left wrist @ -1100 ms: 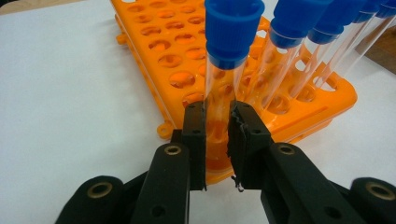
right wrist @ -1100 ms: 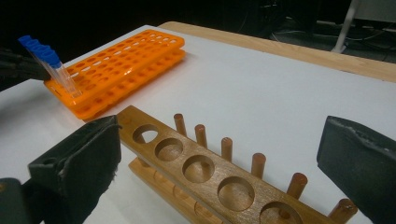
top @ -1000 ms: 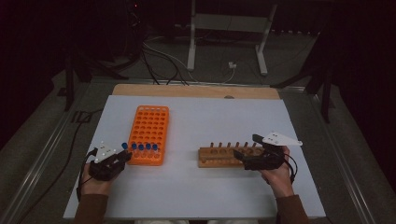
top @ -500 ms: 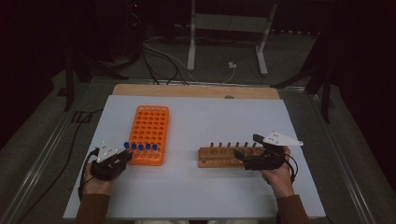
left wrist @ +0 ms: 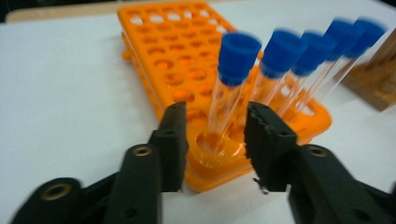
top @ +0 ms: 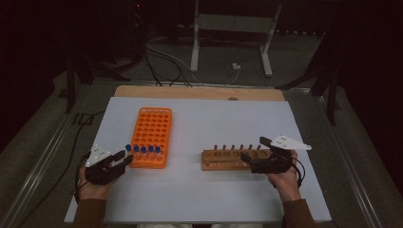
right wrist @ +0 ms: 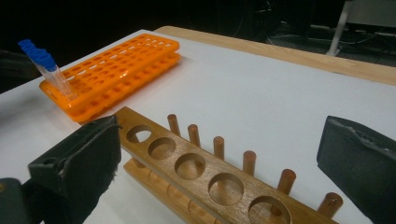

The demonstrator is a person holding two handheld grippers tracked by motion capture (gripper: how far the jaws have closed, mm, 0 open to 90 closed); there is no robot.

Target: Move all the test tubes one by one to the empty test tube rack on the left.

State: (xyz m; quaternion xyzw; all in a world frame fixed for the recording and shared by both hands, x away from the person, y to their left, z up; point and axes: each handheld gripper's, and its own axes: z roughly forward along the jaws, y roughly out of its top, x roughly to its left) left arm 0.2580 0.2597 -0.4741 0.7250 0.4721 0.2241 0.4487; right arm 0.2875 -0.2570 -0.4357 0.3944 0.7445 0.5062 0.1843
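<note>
An orange tube rack [top: 152, 124] lies left of centre on the white table. A row of clear tubes with blue caps [top: 142, 149] stands along its near edge. My left gripper [top: 124, 158] is at the rack's near left corner. Its jaws have just been opening and now stand open on either side of the end tube [left wrist: 231, 88], with a gap at each pad. A wooden tube rack [top: 223, 159] with empty holes lies to the right. My right gripper [top: 252, 148] stands wide open at the wooden rack's right end, its jaws on either side of the rack [right wrist: 196, 172].
The white table top [top: 214, 118] has bare room behind and between the racks. A wooden board edge [top: 199, 92] runs along the back. Cables and a metal stand [top: 228, 28] lie on the dark floor beyond.
The left gripper's jaws have spread apart slightly at the orange rack's corner. Both hands stay where they were.
</note>
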